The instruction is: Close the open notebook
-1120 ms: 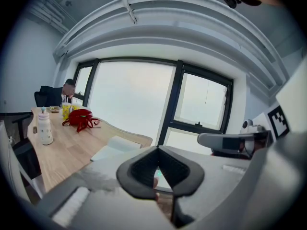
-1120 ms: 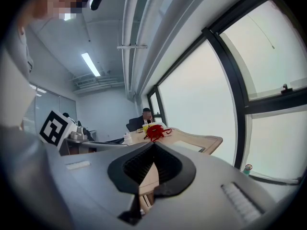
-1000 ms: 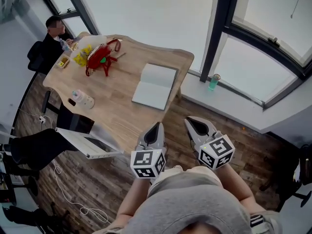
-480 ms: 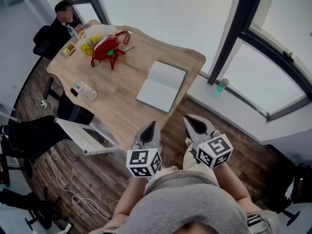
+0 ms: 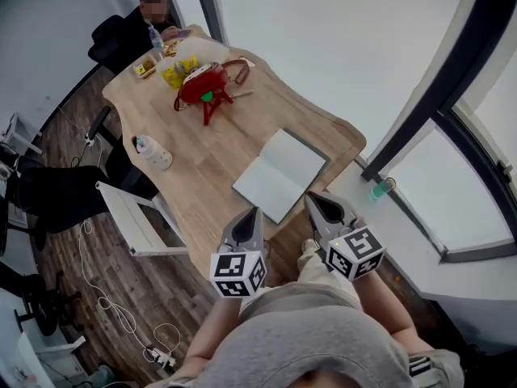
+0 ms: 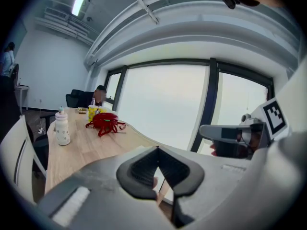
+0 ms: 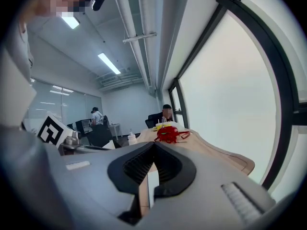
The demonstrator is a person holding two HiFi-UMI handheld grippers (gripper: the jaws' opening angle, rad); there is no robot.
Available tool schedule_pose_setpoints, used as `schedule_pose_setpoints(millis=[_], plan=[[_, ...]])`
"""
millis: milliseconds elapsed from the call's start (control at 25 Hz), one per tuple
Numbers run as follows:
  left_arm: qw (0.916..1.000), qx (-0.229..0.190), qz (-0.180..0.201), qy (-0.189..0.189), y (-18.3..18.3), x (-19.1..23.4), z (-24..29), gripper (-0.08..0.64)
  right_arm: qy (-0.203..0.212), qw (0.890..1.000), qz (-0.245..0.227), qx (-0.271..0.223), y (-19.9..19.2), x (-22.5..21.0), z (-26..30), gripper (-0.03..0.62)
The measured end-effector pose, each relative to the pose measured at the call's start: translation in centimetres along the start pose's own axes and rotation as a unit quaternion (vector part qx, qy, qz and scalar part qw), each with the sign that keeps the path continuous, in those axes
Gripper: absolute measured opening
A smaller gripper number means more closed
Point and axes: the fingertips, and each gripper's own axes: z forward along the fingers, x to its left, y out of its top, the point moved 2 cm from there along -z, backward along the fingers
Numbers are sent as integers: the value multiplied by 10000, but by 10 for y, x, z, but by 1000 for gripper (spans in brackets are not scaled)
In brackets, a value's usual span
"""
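The open notebook [image 5: 280, 175] lies flat with its white pages up near the close end of the wooden table [image 5: 202, 168]. Both grippers hover side by side just short of the table's near edge, pointing at the notebook and apart from it. My left gripper [image 5: 253, 212] has its jaws meeting at the tips with nothing between them, as the left gripper view [image 6: 157, 148] shows. My right gripper [image 5: 311, 198] is likewise shut and empty [image 7: 154, 143], its tip close to the notebook's near corner.
Further along the table are a white bottle [image 5: 153, 153], a red bag [image 5: 204, 87] and yellow items [image 5: 178, 73]; a person [image 5: 149, 18] sits at the far end. A white chair [image 5: 133, 217] stands left of the table. A green cup [image 5: 381, 189] rests on the window sill.
The table and notebook have drawn nearer to both grippers and the view has swung to the left. Both grippers stay shut and side by side.
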Motion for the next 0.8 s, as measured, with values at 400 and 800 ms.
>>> schedule_pose_setpoints(millis=[400,800], plan=[[9960,-221,-292,815,21,7,61,5,786,9960,-289,308,21,-66,55,2],[9854,-304,-645,1546,11,13,96,5,1235,9888,-484,685,10,-125,96,2]])
